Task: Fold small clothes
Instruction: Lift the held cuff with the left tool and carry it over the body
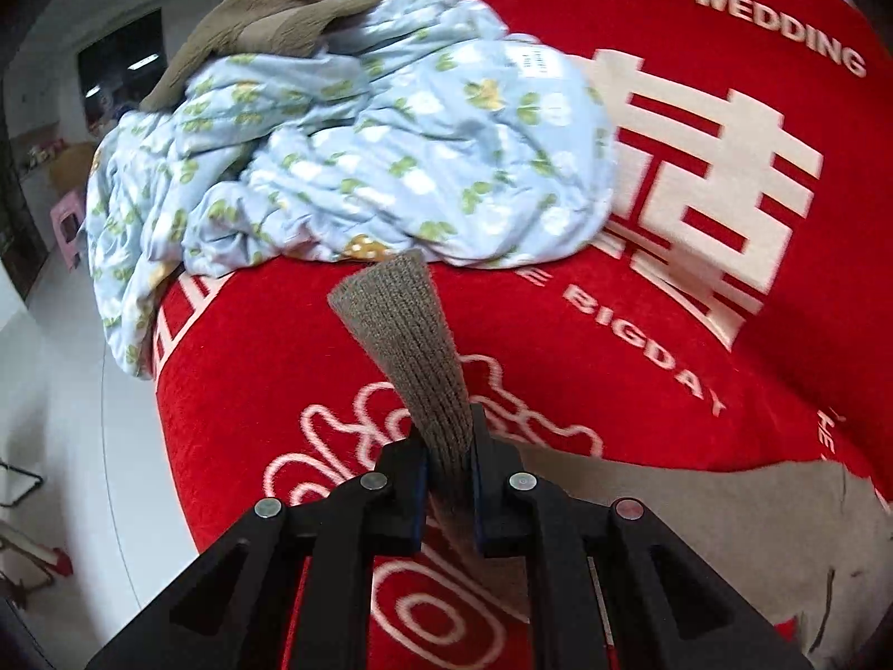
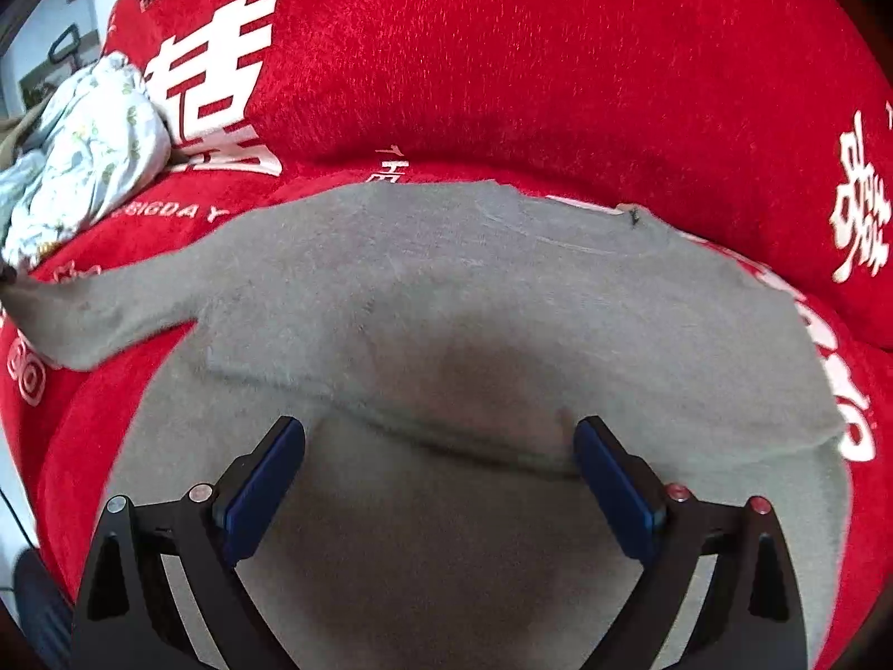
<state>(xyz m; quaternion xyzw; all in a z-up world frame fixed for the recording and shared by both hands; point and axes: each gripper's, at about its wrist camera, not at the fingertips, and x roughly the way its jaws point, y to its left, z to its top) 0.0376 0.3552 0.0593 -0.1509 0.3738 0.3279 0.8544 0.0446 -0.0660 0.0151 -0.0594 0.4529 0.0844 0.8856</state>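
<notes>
Surface: red plush blanket [image 2: 502, 56], covering the whole work area, printed with large cream characters, ornaments and the words "HAPPY WEDDING" and "BIGDAY". Pile slightly fuzzy; a raised fold or cushion behind the grey sweater.

Grey sweater [image 2: 446, 307]: spread flat on the blanket, body lying wide, lower part folded toward the near side. One sleeve [image 2: 100, 312] stretched out sideways from the body toward the blue bundle, its end raised off the blanket.

Left tool [image 1: 451, 480]: clamped together on the ribbed cuff [image 1: 402, 335] of the sleeve. Cuff standing up between the blue pads, flaring above them, clear of the blanket.

Right tool [image 2: 441, 469]: spread wide apart, above the sweater body, near the fold line. Nothing between the pads [image 2: 262, 491]; contact with the fabric cannot be told.

Blue floral cloth [image 1: 346, 145]: crumpled in a heap on the blanket beyond the cuff, one end hanging over the blanket edge. White label showing on top. Brown knit garment [image 1: 262, 22] lying on the far side of the heap, touching it.

Room, beside the blanket edge nearest the heap: pale glossy floor [image 1: 67, 368], pink plastic stool [image 1: 67, 223], white wall with a dark opening [image 1: 120, 56]. Details there blurred.
</notes>
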